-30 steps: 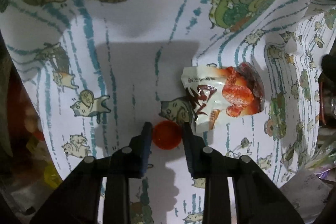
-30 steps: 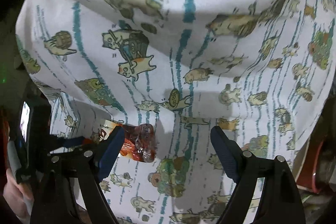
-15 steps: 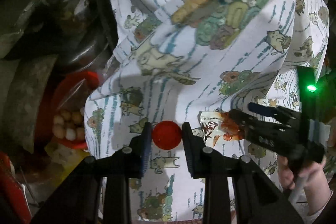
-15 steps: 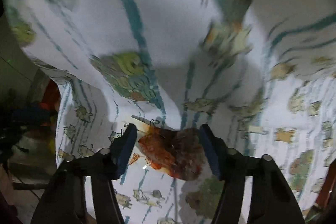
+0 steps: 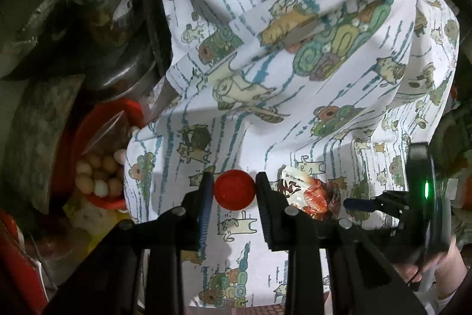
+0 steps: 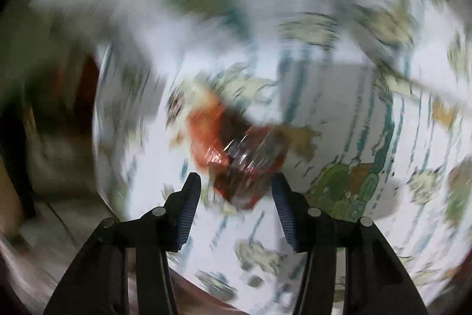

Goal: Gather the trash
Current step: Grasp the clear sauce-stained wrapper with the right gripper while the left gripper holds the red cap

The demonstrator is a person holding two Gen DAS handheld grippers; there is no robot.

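My left gripper (image 5: 234, 189) is shut on a red bottle cap (image 5: 234, 190) and holds it above the cartoon-print tablecloth (image 5: 295, 78). A red and white snack wrapper (image 5: 309, 195) lies on the cloth just right of the cap. My right gripper (image 5: 342, 204) shows in the left wrist view, its blue-tipped fingers at the wrapper's right edge. In the blurred right wrist view, my right gripper (image 6: 236, 198) has its jaws apart around the near end of the wrapper (image 6: 236, 149); I cannot tell whether the pads touch it.
Left of the table, a red bowl (image 5: 97, 138) holds several eggs under plastic. A metal pot (image 5: 118, 70) and a glass jar (image 5: 109, 11) stand behind it. Clutter lies at the lower left and far right. The cloth hangs over the table edge.
My left gripper has lifted the red cap off the cloth and pulled back. My right gripper has moved in on the wrapper and narrowed its jaws around it.
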